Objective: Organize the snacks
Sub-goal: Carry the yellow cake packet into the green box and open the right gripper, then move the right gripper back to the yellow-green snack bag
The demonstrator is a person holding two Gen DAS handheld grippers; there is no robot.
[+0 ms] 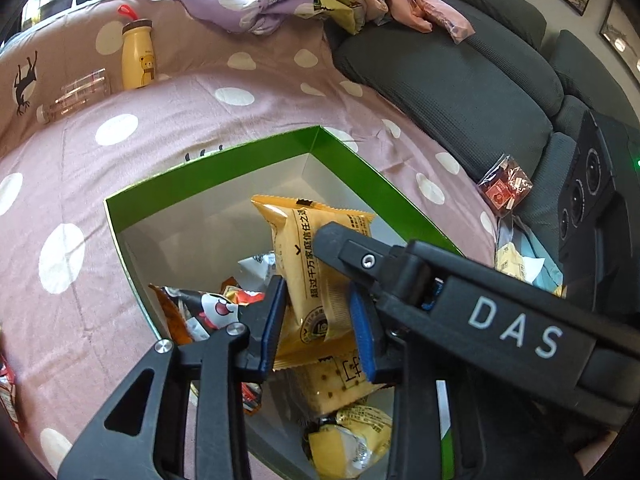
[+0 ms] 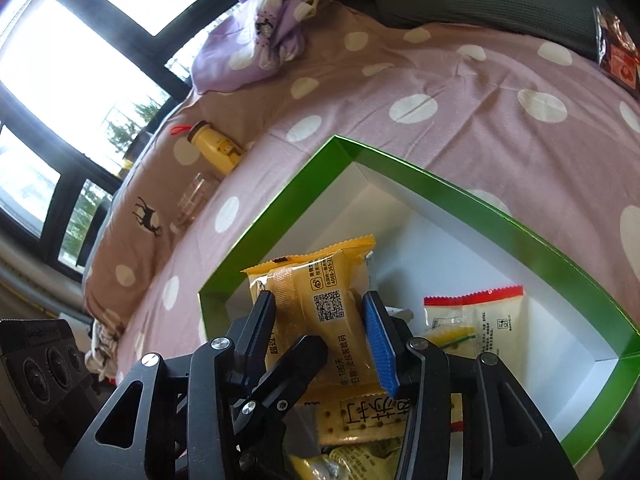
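Note:
A yellow snack packet (image 1: 312, 264) hangs upright over the open green box (image 1: 208, 184). My left gripper (image 1: 318, 326) is shut on its lower part, blue pads pressing both sides. In the right wrist view the same packet (image 2: 320, 288) shows its QR-code side, and my right gripper (image 2: 320, 328) is shut on it above the box (image 2: 280, 208). A finger (image 1: 340, 244) of the right gripper crosses the packet's front. Inside the box lie a cracker pack (image 1: 332, 380), a yellow wrapped snack (image 1: 352, 440), a penguin-print packet (image 1: 208, 312) and a white packet with a red edge (image 2: 492, 316).
The box sits on a pink dotted sheet (image 1: 160, 152). A yellow bottle (image 1: 138, 56) and a clear bottle (image 1: 76, 94) rest at the far left. A red snack packet (image 1: 506, 188) lies on the grey cushion (image 1: 460, 92). Loose packets (image 1: 516, 260) lie right of the box.

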